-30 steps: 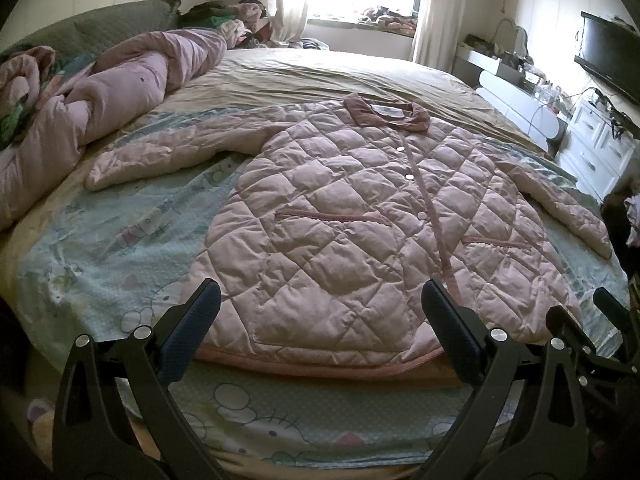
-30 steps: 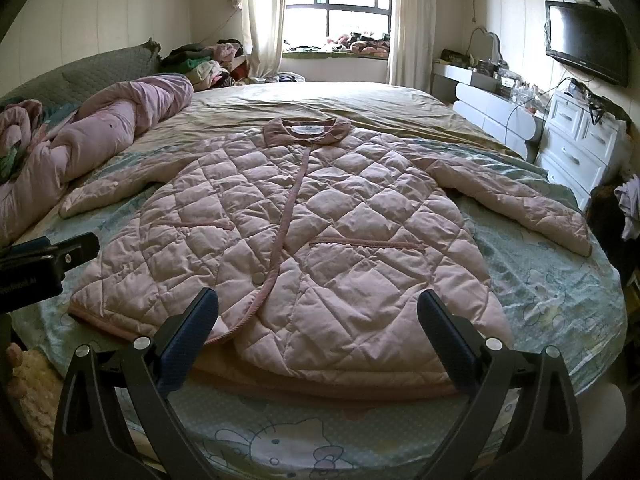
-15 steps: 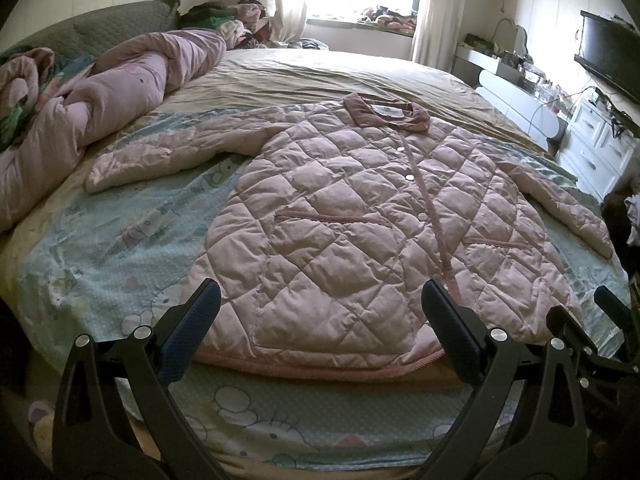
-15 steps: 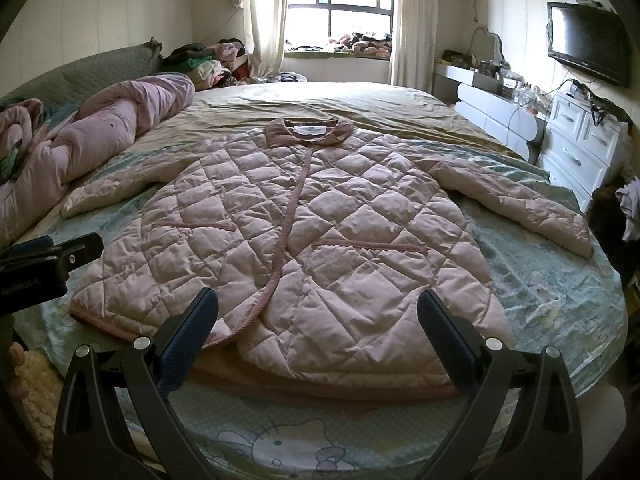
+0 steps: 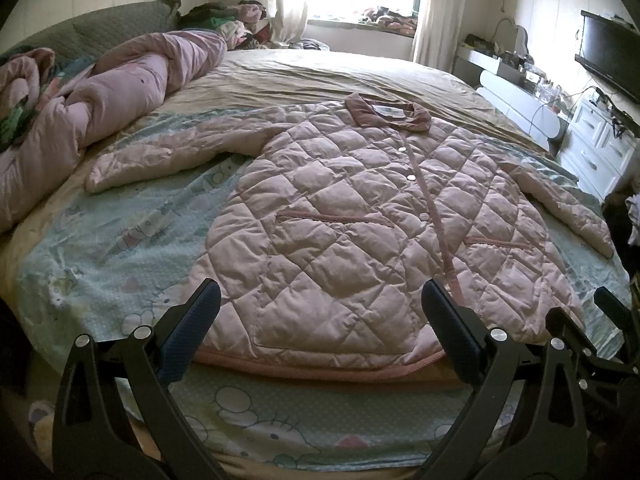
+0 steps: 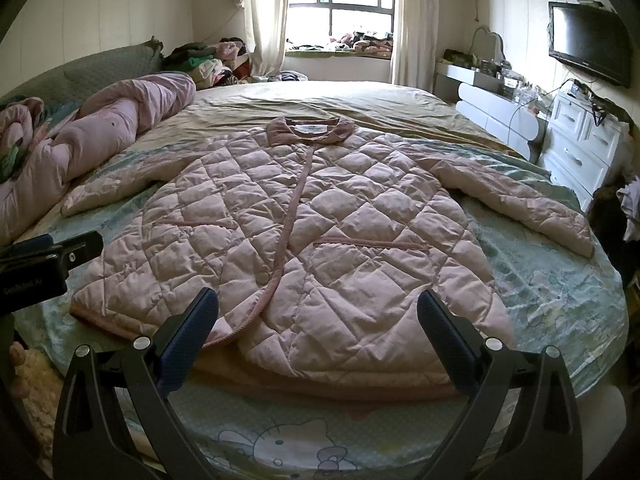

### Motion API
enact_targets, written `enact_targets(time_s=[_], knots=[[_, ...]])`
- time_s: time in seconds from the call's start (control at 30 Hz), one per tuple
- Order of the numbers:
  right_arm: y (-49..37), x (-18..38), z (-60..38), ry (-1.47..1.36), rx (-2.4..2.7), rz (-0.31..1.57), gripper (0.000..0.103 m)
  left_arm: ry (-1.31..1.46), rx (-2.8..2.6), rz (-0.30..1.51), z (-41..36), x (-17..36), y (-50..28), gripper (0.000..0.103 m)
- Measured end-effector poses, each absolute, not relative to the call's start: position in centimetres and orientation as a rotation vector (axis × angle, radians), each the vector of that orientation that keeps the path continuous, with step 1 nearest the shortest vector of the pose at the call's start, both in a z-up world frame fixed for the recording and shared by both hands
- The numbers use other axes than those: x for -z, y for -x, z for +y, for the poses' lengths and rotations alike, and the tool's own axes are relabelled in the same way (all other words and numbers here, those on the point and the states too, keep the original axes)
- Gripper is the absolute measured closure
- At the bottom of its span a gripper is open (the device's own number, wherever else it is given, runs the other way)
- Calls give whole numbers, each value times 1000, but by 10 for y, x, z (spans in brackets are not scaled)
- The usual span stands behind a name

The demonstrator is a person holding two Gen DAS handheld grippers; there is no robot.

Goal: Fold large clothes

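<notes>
A large pink quilted jacket [image 5: 360, 224] lies flat and face up on the bed, buttoned, collar toward the window, both sleeves spread out. It also shows in the right wrist view [image 6: 304, 240]. My left gripper [image 5: 320, 320] is open and empty, hovering just short of the jacket's hem on its left half. My right gripper [image 6: 318, 320] is open and empty, just short of the hem near the middle. The left gripper's body [image 6: 44, 268] shows at the left edge of the right wrist view.
The bed [image 6: 560, 300] has a light blue cartoon sheet. A rolled pink duvet [image 5: 100, 108] lies along the left side. White drawers [image 6: 580, 148] and a wall TV [image 6: 588, 56] stand at the right. Clothes are piled by the window [image 6: 208, 64].
Both grippers have drifted slightly closer to the jacket's hem. The jacket has not moved and both stay open.
</notes>
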State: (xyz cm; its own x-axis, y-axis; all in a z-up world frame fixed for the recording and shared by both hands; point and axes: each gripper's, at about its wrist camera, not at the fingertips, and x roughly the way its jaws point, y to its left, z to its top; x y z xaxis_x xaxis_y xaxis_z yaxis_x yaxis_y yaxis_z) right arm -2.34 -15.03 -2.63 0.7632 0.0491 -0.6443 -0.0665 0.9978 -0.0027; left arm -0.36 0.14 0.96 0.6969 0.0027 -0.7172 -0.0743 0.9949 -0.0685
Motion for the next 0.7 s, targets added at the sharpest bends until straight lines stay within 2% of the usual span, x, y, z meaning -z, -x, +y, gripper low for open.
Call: enact_targets(time_s=[0.7], knots=[[11, 31, -156, 38, -62, 706, 4, 97, -51, 805, 7, -5, -6, 9]])
